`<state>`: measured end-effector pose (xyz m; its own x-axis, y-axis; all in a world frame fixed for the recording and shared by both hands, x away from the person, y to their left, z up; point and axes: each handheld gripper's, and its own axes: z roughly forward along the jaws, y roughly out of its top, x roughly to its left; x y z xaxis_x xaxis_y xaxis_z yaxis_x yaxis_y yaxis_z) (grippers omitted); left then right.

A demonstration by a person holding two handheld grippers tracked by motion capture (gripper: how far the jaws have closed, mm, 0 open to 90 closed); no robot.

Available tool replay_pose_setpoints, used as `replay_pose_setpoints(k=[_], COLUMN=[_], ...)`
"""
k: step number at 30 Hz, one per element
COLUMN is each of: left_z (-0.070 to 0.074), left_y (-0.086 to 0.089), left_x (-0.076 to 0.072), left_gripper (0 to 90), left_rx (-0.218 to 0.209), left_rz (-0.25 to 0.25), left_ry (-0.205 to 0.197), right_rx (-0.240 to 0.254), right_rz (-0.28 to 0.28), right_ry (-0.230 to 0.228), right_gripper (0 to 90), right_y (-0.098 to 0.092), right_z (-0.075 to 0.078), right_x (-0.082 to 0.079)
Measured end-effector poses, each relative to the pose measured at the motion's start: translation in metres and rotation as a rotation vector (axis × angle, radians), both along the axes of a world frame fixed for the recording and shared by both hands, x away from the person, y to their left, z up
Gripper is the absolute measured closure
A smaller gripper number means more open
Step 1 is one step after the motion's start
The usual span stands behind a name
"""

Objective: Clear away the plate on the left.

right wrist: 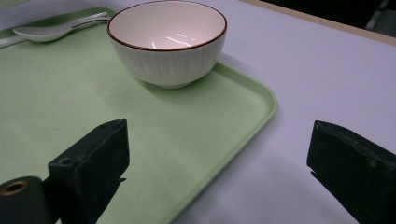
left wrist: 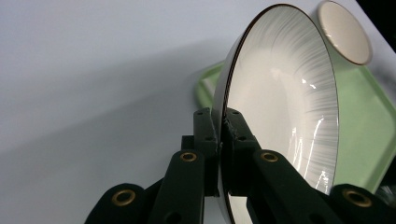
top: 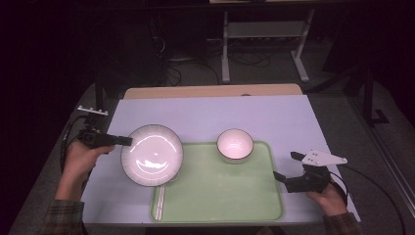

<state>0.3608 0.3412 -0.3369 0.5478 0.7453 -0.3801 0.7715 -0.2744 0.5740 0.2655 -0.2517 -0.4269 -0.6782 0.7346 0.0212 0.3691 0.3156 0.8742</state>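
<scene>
The left gripper point(top: 126, 141) is clamped on the rim of the plate point(top: 151, 155), which overlaps the left edge of the green tray point(top: 220, 196). The plate looks like glazed ceramic: stiff, fairly heavy, slick and breakable, so the thin rim is the place to grip, squarely and firmly. The left gripper view shows both jaws pinching that rim, which the high view leaves unclear. The right gripper point(top: 287, 170) rests by the tray's right edge with its jaws wide apart. Its view shows the bowl point(right wrist: 167, 42) on the tray and what is probably a spoon point(right wrist: 56, 29) behind it.
</scene>
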Motion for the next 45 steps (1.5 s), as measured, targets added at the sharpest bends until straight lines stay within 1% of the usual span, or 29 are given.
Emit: replay_pose_setpoints(k=[3, 5, 11, 14, 18, 19, 22, 24, 26, 27, 28, 32, 37, 41, 45], left_z=[-0.002, -0.003, -0.015, -0.023, -0.035, -0.037, -0.044, -0.048, -0.051, -0.053, -0.054, -0.06, -0.067, -0.075, -0.08], left_y=[-0.024, -0.037, -0.08, -0.098, -0.122, -0.128, -0.142, -0.15, -0.152, -0.153, -0.154, -0.153, -0.155, -0.159, -0.159], left_x=[0.002, 0.003, 0.005, 0.005, 0.004, 0.003, 0.001, 0.0, 0.0, 0.0, -0.001, 0.0, 0.002, 0.003, 0.004], left_gripper=[85.9, 85.8, 85.7, 85.7, 85.6, 85.6, 85.6, 85.6, 85.7, 85.7, 85.8, 86.3, 85.6, 83.8, 82.7], left_rx=[-0.001, -0.004, 0.006, 0.01, 0.017, 0.017, 0.019, 0.03, 0.02, 0.022, 0.034, 0.056, 0.054, 0.101, 0.112], left_rz=[-0.058, -0.087, -0.189, -0.227, -0.28, -0.29, -0.324, -0.34, -0.348, -0.355, -0.355, -0.343, -0.346, -0.347, -0.346], left_ry=[0.011, 0.013, 0.04, 0.052, 0.079, 0.078, 0.092, 0.097, 0.106, 0.111, 0.107, 0.102, 0.091, 0.081, 0.081], right_rx=[0.001, 0.001, 0.006, 0.005, 0.004, 0.003, 0.003, 0.002, 0.003, 0.005, 0.004, 0.003, -0.001, -0.001, -0.001], right_rz=[-0.001, -0.004, -0.008, -0.008, -0.006, -0.006, -0.007, -0.007, -0.007, -0.009, -0.009, -0.009, -0.008, -0.006, -0.007], right_ry=[-0.001, -0.002, -0.007, -0.007, -0.008, -0.008, -0.009, -0.01, -0.013, -0.012, -0.013, -0.011, -0.008, -0.009, -0.008], right_gripper=[4.9, 4.9, 4.9, 4.9, 4.9, 4.9, 4.9, 4.9, 4.9, 4.9, 4.9, 4.9, 4.9, 4.9, 4.9], right_y=[-0.001, -0.001, -0.002, -0.002, -0.002, -0.002, -0.002, -0.003, -0.003, -0.003, -0.004, -0.003, -0.002, -0.002, -0.002], right_z=[0.0, 0.001, 0.002, 0.001, 0.001, 0.001, 0.001, 0.001, 0.002, 0.002, 0.002, 0.002, 0.001, 0.001, 0.001], right_x=[0.0, 0.0, -0.001, -0.001, -0.001, -0.001, -0.002, -0.002, -0.002, -0.002, -0.002, -0.003, -0.003, -0.003, -0.004])
